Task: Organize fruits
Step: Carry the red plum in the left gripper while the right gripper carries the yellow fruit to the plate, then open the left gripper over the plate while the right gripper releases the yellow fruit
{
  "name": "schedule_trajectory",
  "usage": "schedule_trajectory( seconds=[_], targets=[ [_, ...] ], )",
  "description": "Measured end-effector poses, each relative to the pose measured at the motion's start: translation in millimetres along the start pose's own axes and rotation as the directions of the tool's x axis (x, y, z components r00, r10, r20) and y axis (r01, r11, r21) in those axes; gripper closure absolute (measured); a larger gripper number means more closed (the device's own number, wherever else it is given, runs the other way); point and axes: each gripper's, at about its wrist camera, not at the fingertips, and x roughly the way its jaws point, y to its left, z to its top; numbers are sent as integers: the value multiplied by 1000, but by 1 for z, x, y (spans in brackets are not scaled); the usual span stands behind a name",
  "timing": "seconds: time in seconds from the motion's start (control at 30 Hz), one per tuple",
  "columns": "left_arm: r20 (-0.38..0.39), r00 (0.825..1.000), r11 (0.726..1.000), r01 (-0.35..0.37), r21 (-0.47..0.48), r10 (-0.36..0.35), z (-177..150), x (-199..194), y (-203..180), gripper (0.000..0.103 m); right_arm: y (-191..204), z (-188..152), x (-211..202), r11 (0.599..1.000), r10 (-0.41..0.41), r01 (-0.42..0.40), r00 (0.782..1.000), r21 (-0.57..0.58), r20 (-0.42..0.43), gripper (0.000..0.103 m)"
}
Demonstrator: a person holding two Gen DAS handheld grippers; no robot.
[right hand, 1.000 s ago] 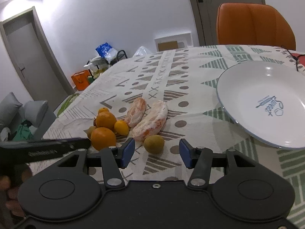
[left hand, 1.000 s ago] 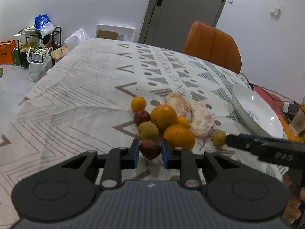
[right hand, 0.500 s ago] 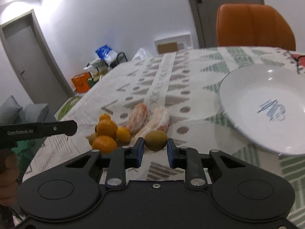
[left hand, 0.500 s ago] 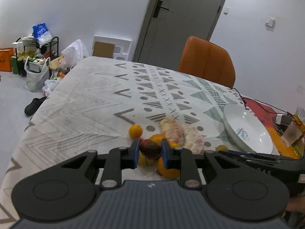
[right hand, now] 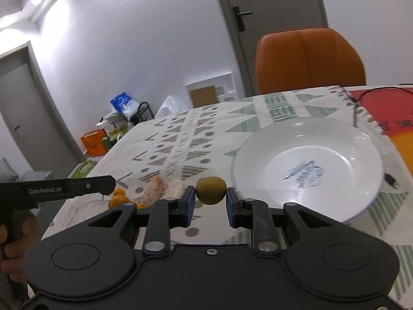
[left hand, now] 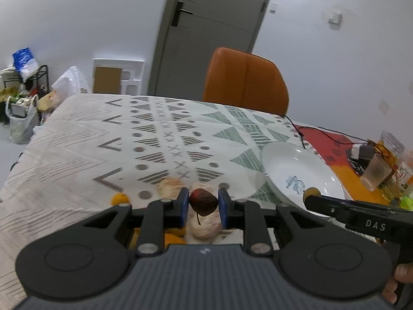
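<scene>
Black tongs (left hand: 202, 208) with blue pads (right hand: 189, 202), silver screws.

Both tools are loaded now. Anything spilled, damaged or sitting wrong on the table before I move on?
Nothing looks spilled or broken. Only oddity: a black cable trails across the tablecloth right behind the white plate, close to its far rim.

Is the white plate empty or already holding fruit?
Empty: the white plate shows only its blue logo. The brown-green fruit remains in the right claw.
</scene>
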Motion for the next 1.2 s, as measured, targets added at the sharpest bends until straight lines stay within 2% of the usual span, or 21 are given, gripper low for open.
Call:
schedule_trajectory(
  seconds=[0.47,1.2],
  targets=[
    [-39,996,993,82,87,-79,10,42,-62,80,-65,-7,-12,992,-78,75,997,98,27,79],
    [-121,981,965,174,197,-152,14,100,-137,80,-99,-11,-21,984,-133,125,989,127,64,79]
  ],
)
